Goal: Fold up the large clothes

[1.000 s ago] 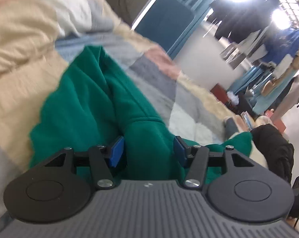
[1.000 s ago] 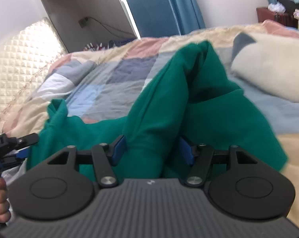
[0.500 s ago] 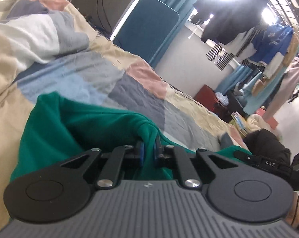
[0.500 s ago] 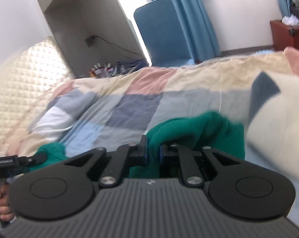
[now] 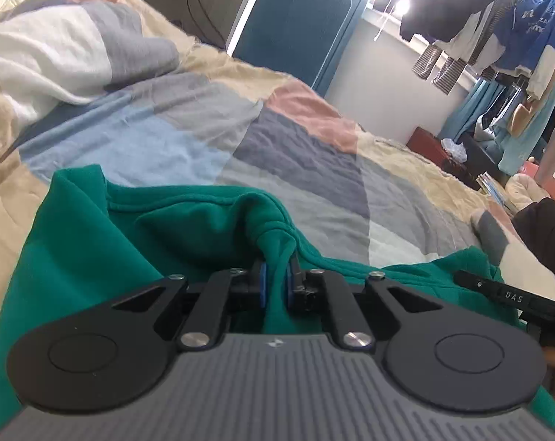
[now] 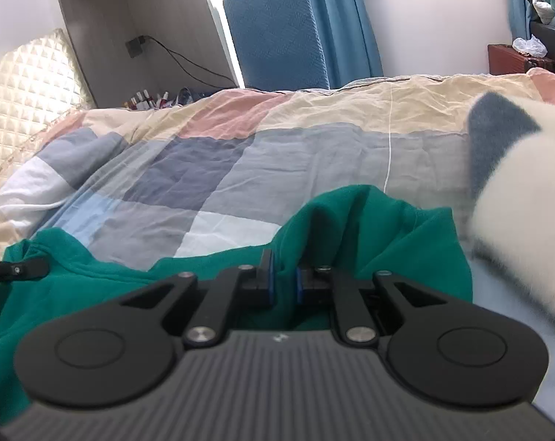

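A green sweatshirt (image 5: 93, 257) lies low across a patchwork quilt (image 5: 174, 125) on a bed. My left gripper (image 5: 276, 279) is shut on a bunched fold of the green fabric, which rises in a small peak between the blue pads. In the right wrist view the same green sweatshirt (image 6: 373, 228) spreads across the bottom, and my right gripper (image 6: 283, 281) is shut on another fold of it. The right gripper's black tip (image 5: 505, 296) shows at the right edge of the left wrist view. The left gripper's tip (image 6: 16, 268) shows at the far left of the right wrist view.
A white and grey plush cushion (image 6: 527, 183) lies close on the right of the right gripper. A blue chair (image 6: 277, 33) stands beyond the bed. A quilted headboard (image 6: 24, 84) is at the left. Hanging clothes (image 5: 516, 29) and a dark bundle (image 5: 545, 235) are at the right.
Both grippers have closed on folds of the green sweatshirt. The garment, bunched up high before, now lies lower and flatter on the quilt, with both grippers carried down toward the bed.
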Action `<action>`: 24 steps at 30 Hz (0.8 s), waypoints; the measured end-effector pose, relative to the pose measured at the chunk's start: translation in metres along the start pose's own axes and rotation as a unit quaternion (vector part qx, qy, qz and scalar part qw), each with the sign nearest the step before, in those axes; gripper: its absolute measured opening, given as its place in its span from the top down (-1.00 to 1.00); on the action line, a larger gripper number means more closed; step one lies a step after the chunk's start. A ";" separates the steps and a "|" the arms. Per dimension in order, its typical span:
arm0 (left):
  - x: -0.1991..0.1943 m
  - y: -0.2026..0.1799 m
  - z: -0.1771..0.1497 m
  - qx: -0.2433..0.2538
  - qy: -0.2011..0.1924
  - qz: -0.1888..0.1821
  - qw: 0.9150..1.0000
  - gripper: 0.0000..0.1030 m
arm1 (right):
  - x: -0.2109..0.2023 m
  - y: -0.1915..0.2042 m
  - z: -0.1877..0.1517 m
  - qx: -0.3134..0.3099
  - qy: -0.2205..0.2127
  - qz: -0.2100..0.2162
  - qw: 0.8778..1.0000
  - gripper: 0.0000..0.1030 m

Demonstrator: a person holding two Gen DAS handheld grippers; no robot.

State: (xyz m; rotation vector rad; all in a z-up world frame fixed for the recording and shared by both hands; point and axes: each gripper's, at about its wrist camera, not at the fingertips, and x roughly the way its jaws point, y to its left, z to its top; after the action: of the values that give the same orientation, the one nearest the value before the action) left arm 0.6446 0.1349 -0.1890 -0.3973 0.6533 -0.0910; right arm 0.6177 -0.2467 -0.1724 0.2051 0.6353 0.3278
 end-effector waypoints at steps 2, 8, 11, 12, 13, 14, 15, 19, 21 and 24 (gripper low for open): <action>-0.001 -0.003 0.000 0.007 0.000 0.004 1.000 0.78 | 0.000 0.002 0.003 -0.003 0.003 -0.003 1.000 0.73; -0.021 -0.017 0.000 0.027 0.003 0.021 0.999 0.30 | -0.019 0.018 0.008 -0.017 0.009 -0.018 1.000 0.51; -0.041 -0.026 -0.004 0.036 -0.007 0.026 0.999 0.13 | -0.040 0.024 0.009 -0.013 0.000 -0.007 1.000 0.17; -0.048 -0.030 -0.006 0.039 -0.007 0.027 0.999 0.13 | -0.048 0.027 0.010 -0.012 -0.003 -0.006 1.000 0.12; -0.056 -0.034 -0.009 0.041 -0.008 0.028 0.999 0.13 | -0.057 0.029 0.010 -0.012 -0.008 -0.003 1.000 0.12; -0.064 -0.038 -0.011 0.044 -0.010 0.027 0.999 0.13 | -0.067 0.032 0.010 -0.010 -0.012 0.000 1.000 0.12; -0.072 -0.041 -0.014 0.046 -0.014 0.026 0.998 0.13 | -0.076 0.035 0.010 -0.009 -0.015 0.003 1.000 0.12; -0.107 -0.056 -0.033 0.047 -0.021 0.011 0.999 0.11 | -0.116 0.054 0.002 -0.019 -0.032 0.021 0.999 0.12; -0.122 -0.064 -0.046 0.044 -0.022 0.001 0.999 0.11 | -0.134 0.066 -0.007 -0.030 -0.034 0.033 0.998 0.12; -0.140 -0.078 -0.072 0.055 -0.018 -0.007 0.998 0.11 | -0.158 0.083 -0.027 -0.045 -0.037 0.064 0.996 0.12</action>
State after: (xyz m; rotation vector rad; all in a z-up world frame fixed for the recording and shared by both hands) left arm 0.4933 0.0679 -0.1299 -0.2957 0.6081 -0.1321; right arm 0.4615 -0.2244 -0.0837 0.1705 0.5341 0.4700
